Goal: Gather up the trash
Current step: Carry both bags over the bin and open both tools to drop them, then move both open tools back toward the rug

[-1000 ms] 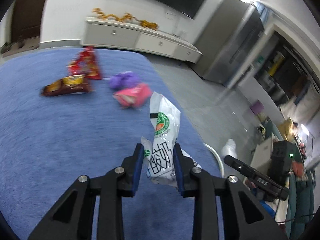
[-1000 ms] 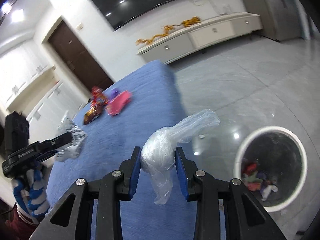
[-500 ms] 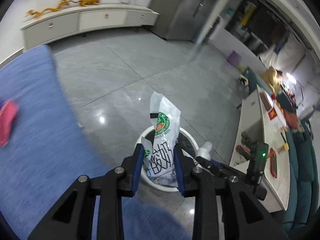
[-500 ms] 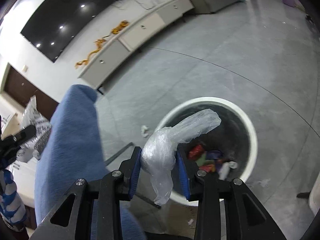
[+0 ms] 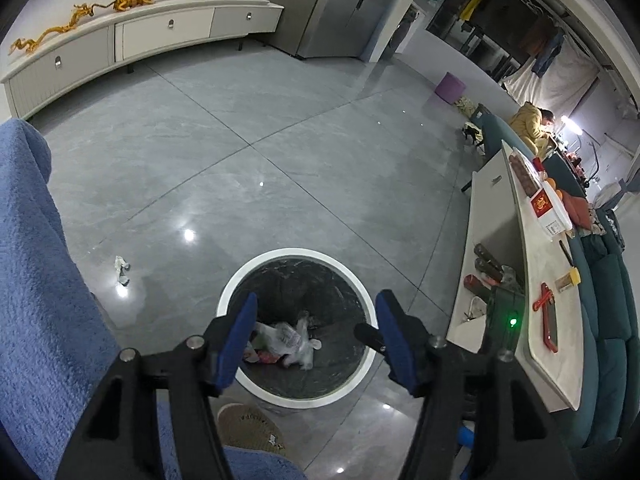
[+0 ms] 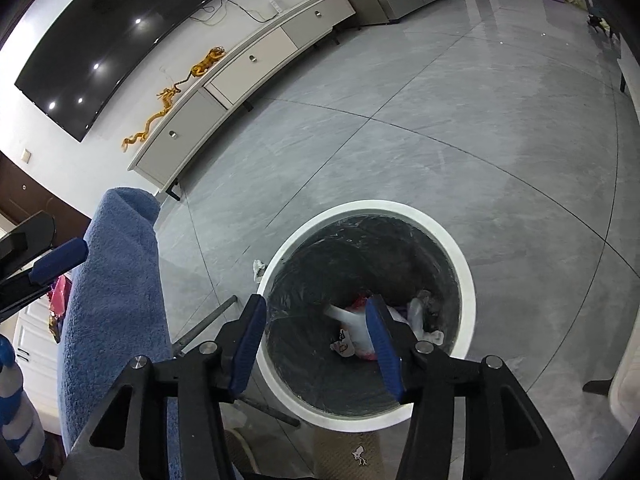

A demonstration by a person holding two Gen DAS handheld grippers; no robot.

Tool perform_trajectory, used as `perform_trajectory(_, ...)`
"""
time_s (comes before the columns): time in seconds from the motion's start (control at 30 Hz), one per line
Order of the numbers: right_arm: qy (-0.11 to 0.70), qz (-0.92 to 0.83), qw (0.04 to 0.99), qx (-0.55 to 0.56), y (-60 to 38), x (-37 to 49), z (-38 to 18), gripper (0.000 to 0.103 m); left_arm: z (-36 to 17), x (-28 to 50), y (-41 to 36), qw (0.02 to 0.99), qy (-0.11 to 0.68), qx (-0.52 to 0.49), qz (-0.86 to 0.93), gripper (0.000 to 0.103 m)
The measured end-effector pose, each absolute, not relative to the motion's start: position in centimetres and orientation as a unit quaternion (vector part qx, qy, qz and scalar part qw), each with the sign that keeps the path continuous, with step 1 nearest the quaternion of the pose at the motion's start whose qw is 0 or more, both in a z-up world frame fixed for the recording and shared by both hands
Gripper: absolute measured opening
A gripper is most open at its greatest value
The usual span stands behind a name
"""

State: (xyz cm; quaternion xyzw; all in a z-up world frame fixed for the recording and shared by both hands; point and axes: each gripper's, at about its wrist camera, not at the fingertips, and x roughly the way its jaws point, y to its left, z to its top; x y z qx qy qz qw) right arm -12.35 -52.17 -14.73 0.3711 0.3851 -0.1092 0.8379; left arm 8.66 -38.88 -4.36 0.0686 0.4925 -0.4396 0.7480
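A living room with a grey tiled floor point(image 5: 280, 128) and a long white cabinet point(image 5: 132, 36) against the far wall. At the left edge of both views we see the blue cloth-covered surface point(image 5: 36, 280); in the right wrist view pink wrappers point(image 6: 60, 296) lie on its far part, beyond a finger of the other gripper, so we judge that trash remains there. A small crumpled scrap point(image 5: 121, 270) lies on the floor between the cloth and the bin.

Centre: the white-rimmed bin point(image 5: 256, 260), lined in black, stands on the floor directly below both tools. The left gripper point(image 5: 316, 336) has just been opening; its jaws stand apart with nothing between them, and the printed white bag point(image 5: 286, 338) lies in the bin beneath. The right gripper point(image 6: 316, 340) has likewise just been opening and is empty; white and red wrappers point(image 6: 352, 336) rest at the bin's bottom.

Right: a low white table point(image 5: 536, 280) carries small objects.

The relation that governs the coming move: the remaining wrappers lie to the left of both grippers, back across the cloth, and we judge the left hand nearer to them. Their long axes cannot be told from here.
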Motion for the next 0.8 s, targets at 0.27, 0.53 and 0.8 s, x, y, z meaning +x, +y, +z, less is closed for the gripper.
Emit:
perform_trajectory(0.27, 0.373, -0.116, 0.842, 0.373, -52.0, -14.2, -13.4, 0.049, -3.0, 7.7, -35.5, 0.778, 0.472, 0.056, -0.412, 0.060)
perform_trajectory(0.53, 0.360, -0.112, 0.856, 0.353, -49.5, -15.6, -10.1, 0.051, -0.9, 6.1, -29.0, 0.821, 0.423, 0.030, -0.381, 0.060)
perform_trajectory(0.8, 0.354, -0.090, 0.877, 0.312, -44.7, -15.5, -5.8, 0.053, 0.6, 5.2, -21.4, 0.857, 0.390, 0.006, -0.337, 0.060)
